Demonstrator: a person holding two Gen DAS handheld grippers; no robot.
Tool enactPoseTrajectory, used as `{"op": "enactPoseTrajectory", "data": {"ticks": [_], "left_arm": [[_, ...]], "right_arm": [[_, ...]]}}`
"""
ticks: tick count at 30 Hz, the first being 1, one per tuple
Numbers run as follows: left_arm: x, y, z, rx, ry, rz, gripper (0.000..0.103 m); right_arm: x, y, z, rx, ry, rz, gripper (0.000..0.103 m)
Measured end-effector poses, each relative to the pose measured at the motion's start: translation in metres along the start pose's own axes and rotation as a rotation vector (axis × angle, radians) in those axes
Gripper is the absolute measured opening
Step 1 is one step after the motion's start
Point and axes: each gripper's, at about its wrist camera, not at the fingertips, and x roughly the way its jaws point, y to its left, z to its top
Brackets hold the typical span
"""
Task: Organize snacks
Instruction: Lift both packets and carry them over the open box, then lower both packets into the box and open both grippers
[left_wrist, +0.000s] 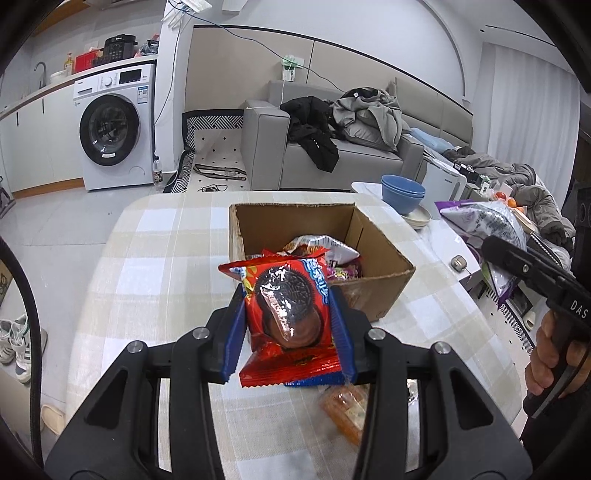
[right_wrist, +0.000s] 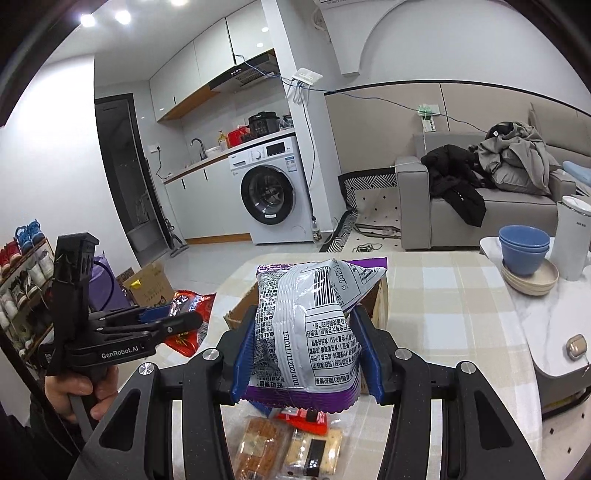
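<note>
- Left gripper (left_wrist: 289, 325): jaws clamped on the red cookie packet (left_wrist: 286, 314), pinched at its sides so it hangs flat and ready to drop.
- Right gripper (right_wrist: 306, 350): jaws squeezing the purple-and-silver snack bag (right_wrist: 314, 317) at mid-body.
- Cardboard box (left_wrist: 384, 291) just ahead of both jaws, open-topped, already holding snacks.
- Loose packets (right_wrist: 288, 446) below the right jaws, not yet sorted.

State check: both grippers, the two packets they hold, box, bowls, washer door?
left gripper: shut on red cookie packet
right gripper: shut on purple-and-silver bag
cardboard box: open, partly filled
blue bowls: stacked
washing machine: door closed
</note>
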Motion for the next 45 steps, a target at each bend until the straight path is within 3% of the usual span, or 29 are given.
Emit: {"op": "enactPoseTrajectory", "data": {"ticks": [13,32,45], "left_arm": [[0.022,-0.013,0.023,0.026,0.015,-0.001,0.039],[0.077,-0.015,0.041,0.028,0.067,-0.019,0.039],[0.115,-0.016,0.047,0.037,0.083,-0.024,0.039]], "right_arm": [[0.024,-0.008,0.014,0.016,0.009,0.016,0.050],[0.074,-0.030,0.010,0.047,0.074,0.005,0.050],[0.108,-0.025,0.005,0.008,0.107,-0.011,0.050]]}}
